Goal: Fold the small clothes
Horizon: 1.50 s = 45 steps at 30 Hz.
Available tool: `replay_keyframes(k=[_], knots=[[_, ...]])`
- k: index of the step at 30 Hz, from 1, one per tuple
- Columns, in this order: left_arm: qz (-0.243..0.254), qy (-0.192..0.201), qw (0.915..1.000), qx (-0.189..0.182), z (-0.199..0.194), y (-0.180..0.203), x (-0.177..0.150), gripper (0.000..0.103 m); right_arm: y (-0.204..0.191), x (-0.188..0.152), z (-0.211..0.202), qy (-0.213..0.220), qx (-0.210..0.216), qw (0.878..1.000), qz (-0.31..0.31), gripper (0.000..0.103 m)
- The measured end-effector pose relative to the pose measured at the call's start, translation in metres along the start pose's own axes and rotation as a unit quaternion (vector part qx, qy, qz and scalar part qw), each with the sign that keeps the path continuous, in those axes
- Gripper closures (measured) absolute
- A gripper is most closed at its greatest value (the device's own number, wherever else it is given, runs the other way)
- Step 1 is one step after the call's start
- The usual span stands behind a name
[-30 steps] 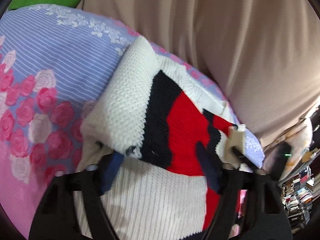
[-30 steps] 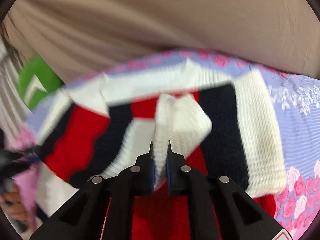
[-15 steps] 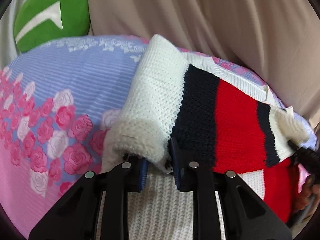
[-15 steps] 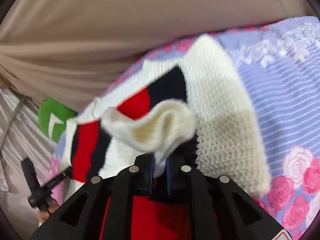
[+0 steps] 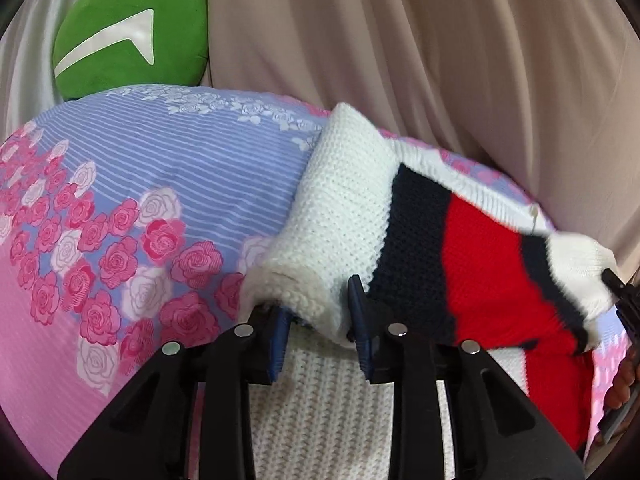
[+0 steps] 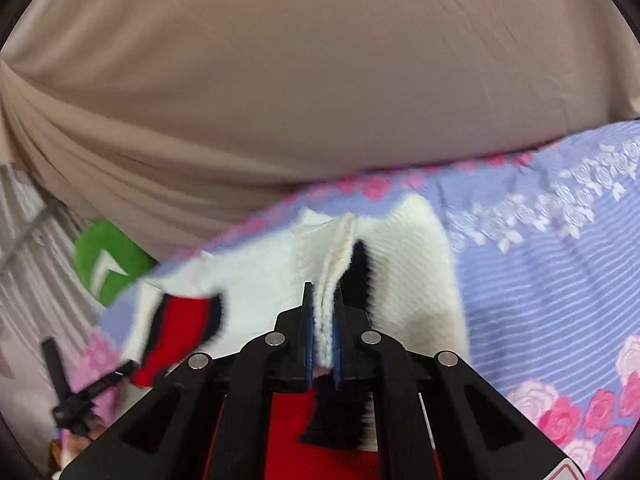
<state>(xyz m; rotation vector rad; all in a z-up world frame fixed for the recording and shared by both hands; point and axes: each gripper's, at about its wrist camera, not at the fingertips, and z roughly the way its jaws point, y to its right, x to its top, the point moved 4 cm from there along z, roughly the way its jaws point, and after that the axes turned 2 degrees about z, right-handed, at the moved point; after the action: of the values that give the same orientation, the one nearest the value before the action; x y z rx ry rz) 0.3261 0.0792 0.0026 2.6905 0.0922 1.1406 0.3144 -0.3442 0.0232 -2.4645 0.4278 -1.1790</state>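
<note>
A small knitted sweater (image 5: 472, 264) in white, navy and red lies on a floral bedsheet (image 5: 132, 208). One white sleeve (image 5: 340, 216) is folded across its body. My left gripper (image 5: 318, 322) is closed on the cuff of that sleeve. My right gripper (image 6: 322, 320) is shut on the other white cuff (image 6: 334, 272) and holds it raised over the sweater (image 6: 404, 264). The right gripper also shows at the right edge of the left wrist view (image 5: 618, 292).
A green cushion (image 5: 132, 28) with a white mark sits at the bed's far corner; it also shows in the right wrist view (image 6: 112, 264). A beige curtain (image 5: 420, 40) hangs behind the bed. The purple and pink sheet spreads to the left.
My left gripper closed on the sleeve cuff and drew it across the sweater. My right gripper carried its cuff upward and swung, so the sweater now sits farther ahead.
</note>
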Motion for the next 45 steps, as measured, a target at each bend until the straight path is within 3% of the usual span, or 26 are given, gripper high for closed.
replay_keyframes(k=[2,4,6,8,10,12,15,18,21,26,28,29,30,35,37,41,45], knots=[[0.008,-0.011,0.9999,0.005,0.002,0.001,-0.003,0.078,0.023,-0.016,0.037,-0.067,-0.054,0.996,0.009,0.099],[0.013,-0.014,0.9997,0.012,0.002,0.002,-0.004,0.078,0.024,-0.013,0.032,-0.054,-0.038,0.998,0.018,0.099],[0.014,-0.015,0.9997,0.015,0.003,0.002,-0.006,0.078,0.017,-0.005,0.013,-0.018,-0.065,0.997,0.024,0.086],[0.014,-0.015,0.9997,0.015,0.003,0.002,-0.007,0.078,0.0,0.004,-0.005,0.02,-0.091,0.996,-0.002,0.083],[0.009,-0.014,0.9998,0.014,0.003,0.001,-0.009,0.078,-0.026,0.012,-0.015,0.033,-0.068,0.997,-0.026,0.078],[0.007,-0.011,0.9998,0.017,0.002,0.003,-0.012,0.078,-0.063,0.015,-0.008,0.014,-0.03,0.997,-0.063,0.062],[0.004,-0.009,0.9998,0.015,0.001,0.003,-0.013,0.078,-0.145,0.007,0.029,-0.025,0.042,0.988,-0.146,0.049],[-0.002,-0.008,0.9999,0.009,0.0,0.002,-0.013,0.079,-0.206,-0.013,0.073,-0.059,0.072,0.976,-0.199,0.049],[-0.005,-0.008,0.9999,0.005,0.0,0.001,-0.012,0.079,-0.251,-0.025,0.124,-0.101,0.095,0.967,-0.214,0.049],[-0.009,-0.009,0.9999,0.0,0.002,-0.001,-0.011,0.081,-0.284,-0.046,0.164,-0.142,0.093,0.957,-0.234,0.049],[-0.012,-0.007,0.9999,-0.001,0.002,-0.002,-0.011,0.083,-0.298,-0.051,0.181,-0.148,0.07,0.955,-0.248,0.051],[-0.016,-0.005,0.9999,-0.001,0.001,-0.003,-0.011,0.086,-0.302,-0.053,0.183,-0.145,0.068,0.954,-0.253,0.065],[-0.021,-0.002,0.9998,-0.001,0.0,-0.004,-0.012,0.087,-0.307,-0.052,0.185,-0.143,0.072,0.953,-0.258,0.093],[-0.03,0.007,0.9995,0.008,-0.004,-0.006,-0.014,0.092,-0.342,-0.037,0.169,-0.096,0.114,0.949,-0.278,0.096],[-0.031,0.006,0.9994,0.009,-0.004,-0.006,-0.014,0.093,-0.346,-0.04,0.175,-0.099,0.117,0.948,-0.28,0.096],[-0.029,0.002,0.9995,0.013,-0.003,-0.006,-0.015,0.093,-0.337,-0.063,0.221,-0.134,0.073,0.942,-0.298,0.096],[-0.027,-0.004,0.9996,0.008,-0.001,-0.008,-0.013,0.093,-0.331,-0.046,0.192,-0.122,0.101,0.952,-0.262,0.091]])
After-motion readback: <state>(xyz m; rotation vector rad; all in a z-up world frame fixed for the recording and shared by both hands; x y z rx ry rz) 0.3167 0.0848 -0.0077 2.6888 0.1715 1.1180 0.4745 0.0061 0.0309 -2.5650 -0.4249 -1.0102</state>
